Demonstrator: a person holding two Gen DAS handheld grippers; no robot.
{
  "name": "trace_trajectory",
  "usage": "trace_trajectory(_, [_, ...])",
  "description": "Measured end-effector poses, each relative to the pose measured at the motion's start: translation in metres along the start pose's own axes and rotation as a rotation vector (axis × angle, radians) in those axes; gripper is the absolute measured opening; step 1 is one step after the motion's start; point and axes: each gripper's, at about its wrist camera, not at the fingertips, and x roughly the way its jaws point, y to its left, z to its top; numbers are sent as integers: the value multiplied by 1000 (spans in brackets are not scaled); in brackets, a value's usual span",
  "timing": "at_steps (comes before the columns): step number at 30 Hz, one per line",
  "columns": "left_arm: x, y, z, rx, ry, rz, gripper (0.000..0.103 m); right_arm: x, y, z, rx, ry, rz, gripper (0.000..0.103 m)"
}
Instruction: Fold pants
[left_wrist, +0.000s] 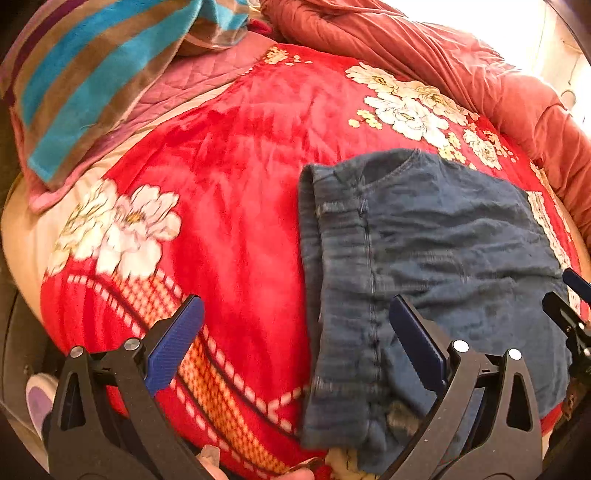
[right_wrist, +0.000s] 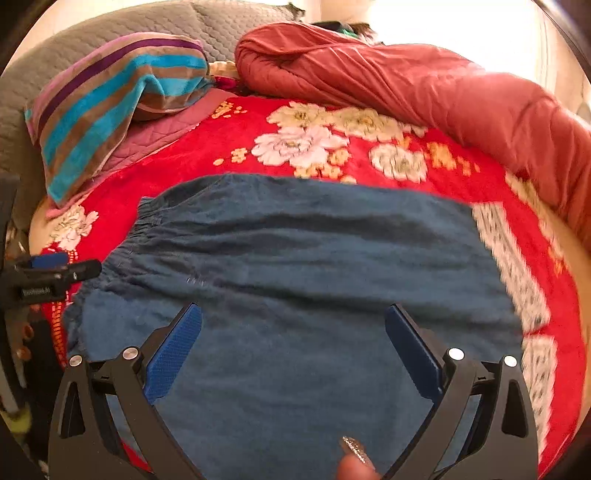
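Blue denim pants (left_wrist: 436, 266) lie folded into a compact block on a red floral blanket (left_wrist: 236, 192), waistband on their left side. My left gripper (left_wrist: 295, 314) is open and empty, low over the pants' left edge; its right finger is over the denim. In the right wrist view the pants (right_wrist: 295, 280) fill the middle. My right gripper (right_wrist: 293, 321) is open and empty just above them. The right gripper's fingers (left_wrist: 569, 306) show at the right edge of the left view, and the left gripper (right_wrist: 51, 273) shows at the left edge of the right view.
A striped blue and brown towel (right_wrist: 110, 99) lies on a pink quilted pad (right_wrist: 155, 136) at the back left. A rolled rust-red duvet (right_wrist: 424, 92) runs along the back and right. A grey padded headboard (right_wrist: 110, 33) stands behind. The blanket's patterned border (right_wrist: 517, 266) lies right of the pants.
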Motion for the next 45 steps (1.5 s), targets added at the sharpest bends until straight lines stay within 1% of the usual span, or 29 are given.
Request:
trace_trajectory(2, [5,-1,10,11,2,-7,94,5,-1,8,-24,-6,-11,99])
trace_trajectory(6, [17,-4,27,43,12,8,94,16,-7,25,-35,-9,-11,99])
trace_trajectory(10, [28,-8,43,72,31,-35,94,31,-7,42,-60,-7,-6,99])
trace_trajectory(12, [32,-9,51,76,24,-34,94,40,-6,49,-70,1,-1,99])
trace_trajectory(16, [41,-7,66,61,14,-67,94,58,-7,62,-58,31,46,99])
trace_trajectory(18, [51,-6,74,56,26,-53,94,65,-8,68,-62,42,53,99])
trace_trajectory(20, [60,-3,81,50,37,-10,94,73,-7,75,-66,49,68,99])
trace_trajectory(23, [73,-2,87,59,52,-5,94,82,-8,86,-74,59,93,99])
trace_trajectory(28, [92,-11,88,102,94,-38,94,97,-9,100,-109,59,69,99])
trace_trajectory(31, [93,-14,86,132,77,-37,93,108,-10,107,-131,63,57,99])
trace_trajectory(32, [90,-14,84,146,52,-41,92,111,-11,108,-133,69,61,99])
trace_trajectory(34, [89,-14,84,158,38,-68,75,117,-12,111,-131,81,74,99])
trace_trajectory(35, [88,-13,82,160,30,-86,70,119,-12,112,-131,85,77,99])
trace_trajectory(36, [86,-14,81,165,20,-99,59,121,-12,113,-134,86,79,99])
trace_trajectory(37, [84,-15,81,172,11,-110,46,124,-10,114,-145,88,75,99])
trace_trajectory(38, [80,-18,80,180,-5,-126,42,127,-9,115,-157,90,68,99])
trace_trajectory(39, [76,-20,79,187,-26,-116,40,128,-7,117,-167,91,63,99])
trace_trajectory(40, [72,-22,78,198,-47,-109,36,131,-5,118,-184,94,58,99])
trace_trajectory(42, [61,-26,76,211,-92,-114,33,134,0,120,-224,96,47,99])
trace_trajectory(45, [47,-27,73,208,-141,-133,32,137,11,121,-326,91,29,99])
